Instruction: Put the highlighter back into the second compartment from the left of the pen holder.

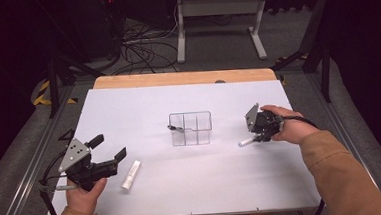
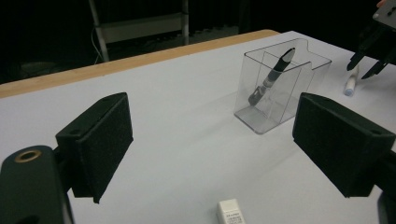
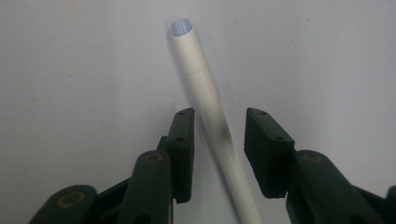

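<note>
Left claw hangs over the near-left corner of the surface, jaws spread wide, nothing between them. Just beside it toward the middle lies a short white tube — untouched, flat on the surface.

Centre of the surface: a clear divided holder stands upright, with one dark pen leaning in one of its compartments.

Right of the holder, toward the right edge: right claw straddles a white marker lying flat. Jaws are partly drawn in, one on each side of the barrel — gaps show, pads not yet pressing.

Step in hand, by my reading: grasping the marker for the holder. Next move calls for closing fully on the barrel, lifting, tipping it upright, then lowering it into a free compartment.
</note>
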`<action>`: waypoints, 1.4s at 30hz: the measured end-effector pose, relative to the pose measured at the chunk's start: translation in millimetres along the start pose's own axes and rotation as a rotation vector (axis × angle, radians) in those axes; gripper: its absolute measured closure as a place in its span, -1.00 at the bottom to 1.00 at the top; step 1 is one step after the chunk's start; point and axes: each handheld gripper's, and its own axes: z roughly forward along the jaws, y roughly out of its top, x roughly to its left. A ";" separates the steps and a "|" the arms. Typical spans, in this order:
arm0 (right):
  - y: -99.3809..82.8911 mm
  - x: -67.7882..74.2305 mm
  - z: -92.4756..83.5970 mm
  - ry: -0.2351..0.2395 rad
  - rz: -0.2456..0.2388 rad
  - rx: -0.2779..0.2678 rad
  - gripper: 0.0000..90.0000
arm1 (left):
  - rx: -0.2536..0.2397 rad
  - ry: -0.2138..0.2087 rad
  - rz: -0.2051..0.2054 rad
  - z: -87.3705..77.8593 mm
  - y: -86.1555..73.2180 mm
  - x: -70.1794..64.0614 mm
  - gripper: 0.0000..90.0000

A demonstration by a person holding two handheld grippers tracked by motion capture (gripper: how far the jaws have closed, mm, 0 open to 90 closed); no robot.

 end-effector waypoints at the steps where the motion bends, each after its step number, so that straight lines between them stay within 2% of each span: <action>1: 0.2 -0.2 0.7 0.002 -0.005 0.006 0.46 | -0.001 0.000 0.001 0.1 0.1 0.0 -0.71; 5: 1.3 -1.3 3.7 0.005 -0.046 0.018 0.52 | 0.000 -0.003 0.001 0.7 -0.2 -0.1 -0.71; 7: 1.7 -1.7 4.7 -0.004 -0.054 0.029 0.54 | 0.002 -0.003 0.001 0.9 -0.2 -0.5 -0.71; 13: 3.2 -1.6 7.8 0.013 -0.084 0.054 0.65 | 0.000 -0.003 0.000 0.6 -0.1 -0.2 -0.71; 22: 5.0 -1.4 12.0 0.013 -0.118 0.058 0.64 | 0.001 -0.004 0.001 0.8 0.0 -0.7 -0.71; 25: 6.2 -1.4 14.7 0.018 -0.137 0.077 0.65 | 0.001 -0.004 0.002 0.7 0.0 -0.8 -0.71; 37: 8.5 -1.1 17.4 0.018 -0.157 0.088 0.68 | 0.004 -0.008 0.000 1.2 -0.3 -1.2 -0.71; 42: 8.6 -0.2 17.3 0.026 -0.164 0.090 0.75 | 0.005 -0.008 0.000 1.0 -0.2 -0.9 -0.71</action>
